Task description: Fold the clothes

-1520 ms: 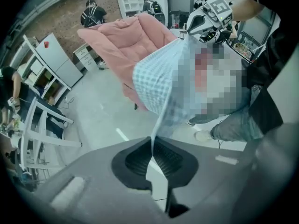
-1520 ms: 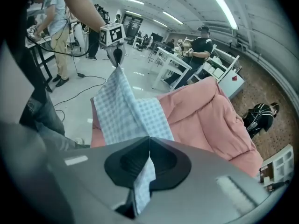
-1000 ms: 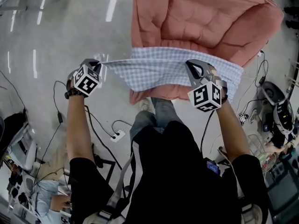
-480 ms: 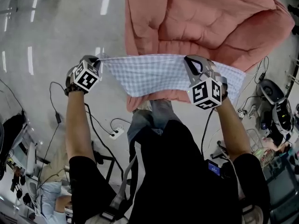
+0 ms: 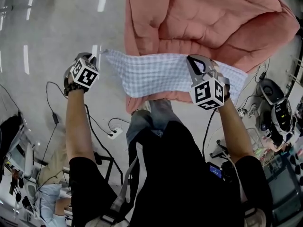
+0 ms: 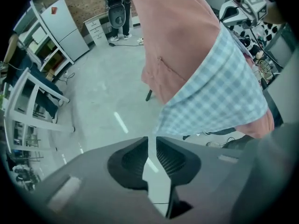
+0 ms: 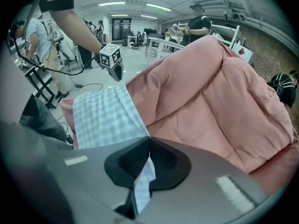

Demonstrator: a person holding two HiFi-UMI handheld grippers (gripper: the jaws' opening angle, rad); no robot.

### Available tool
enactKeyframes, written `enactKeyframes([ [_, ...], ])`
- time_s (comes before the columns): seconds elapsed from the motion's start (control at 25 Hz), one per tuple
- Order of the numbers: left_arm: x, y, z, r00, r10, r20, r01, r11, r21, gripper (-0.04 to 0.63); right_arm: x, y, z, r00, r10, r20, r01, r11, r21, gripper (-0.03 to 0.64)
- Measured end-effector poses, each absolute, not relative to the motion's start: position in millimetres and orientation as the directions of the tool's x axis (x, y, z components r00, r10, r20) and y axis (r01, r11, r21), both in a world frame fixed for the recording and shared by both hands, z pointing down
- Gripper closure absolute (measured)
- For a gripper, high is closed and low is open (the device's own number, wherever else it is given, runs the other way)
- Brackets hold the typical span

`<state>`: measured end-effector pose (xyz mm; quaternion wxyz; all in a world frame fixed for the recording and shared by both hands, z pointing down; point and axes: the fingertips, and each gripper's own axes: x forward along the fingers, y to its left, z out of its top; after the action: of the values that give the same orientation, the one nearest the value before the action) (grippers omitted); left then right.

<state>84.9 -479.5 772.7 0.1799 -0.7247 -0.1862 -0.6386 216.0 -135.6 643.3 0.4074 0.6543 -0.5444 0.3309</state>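
Observation:
A light blue checked garment (image 5: 151, 74) hangs stretched across the near edge of a pink quilt (image 5: 208, 18). My right gripper (image 5: 191, 61) is shut on its right part, and checked cloth (image 7: 105, 115) runs down between the pads at my right gripper (image 7: 148, 141). My left gripper (image 5: 92, 58) stands just left of the garment's free corner (image 5: 107, 52). Its jaws have just been opening: at my left gripper (image 6: 152, 139) a narrow gap shows only floor, with the checked cloth (image 6: 219, 92) beginning just beyond the tips. The pink quilt (image 6: 177, 36) hangs behind it.
Cables and a white power strip (image 5: 115, 135) lie on the grey floor below my left arm. Equipment stands at the right (image 5: 279, 112). White shelving (image 6: 32, 101) and a cabinet (image 6: 65, 27) stand further off. Other people (image 7: 198, 22) work at tables in the background.
The garment's left corner has come out of the left gripper, whose jaws now stand slightly apart. The left hand has drifted a little to the left. The right gripper keeps its hold.

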Motion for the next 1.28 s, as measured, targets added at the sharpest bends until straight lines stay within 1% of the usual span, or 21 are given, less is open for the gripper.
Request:
enactKeyframes([
  [0.24,68.2,-466.2,765.8,0.146,0.093,0.985,0.491,-0.871,0.009,0.518,205.8,-143.6,645.8,0.185,-0.433,0.882,-0.983,-0.079,0.168,0.601],
  [0.28,65.0,-464.4,766.5,0.153,0.107,0.983,0.484,-0.875,0.020,0.518,203.8,-147.7,648.1,0.182,-0.433,0.883,-0.983,-0.082,0.162,0.582],
  [0.32,62.5,-463.5,765.8,0.161,0.119,0.980,0.474,-0.880,0.029,0.518,202.1,-152.3,649.4,0.176,-0.433,0.884,-0.984,-0.084,0.155,0.534],
  [0.36,60.7,-463.4,763.8,0.172,0.129,0.977,0.464,-0.885,0.035,0.518,200.7,-157.3,649.5,0.171,-0.434,0.885,-0.985,-0.084,0.150,0.506],
  [0.64,53.9,-460.8,725.6,0.247,0.144,0.958,0.433,-0.901,0.024,0.518,193.0,-169.3,623.3,0.202,-0.460,0.864,-0.979,-0.098,0.177,0.503],
  [0.8,50.2,-453.4,698.3,0.294,0.147,0.944,0.438,-0.899,0.004,0.518,180.2,-160.6,609.8,0.230,-0.467,0.854,-0.973,-0.129,0.192,0.505],
  [1.0,38.2,-417.2,652.3,0.387,0.174,0.905,0.440,-0.898,-0.015,0.518,152.0,-132.1,587.6,0.300,-0.472,0.829,-0.950,-0.224,0.216,0.509],
  [1.16,18.1,-371.5,607.2,0.479,0.234,0.846,0.424,-0.905,0.010,0.520,112.8,-99.3,566.7,0.344,-0.470,0.813,-0.923,-0.327,0.202,0.509],
  [1.28,-2.3,-341.5,588.6,0.492,0.273,0.827,0.459,-0.888,0.020,0.522,81.0,-74.0,559.2,0.372,-0.455,0.809,-0.905,-0.372,0.206,0.511],
])
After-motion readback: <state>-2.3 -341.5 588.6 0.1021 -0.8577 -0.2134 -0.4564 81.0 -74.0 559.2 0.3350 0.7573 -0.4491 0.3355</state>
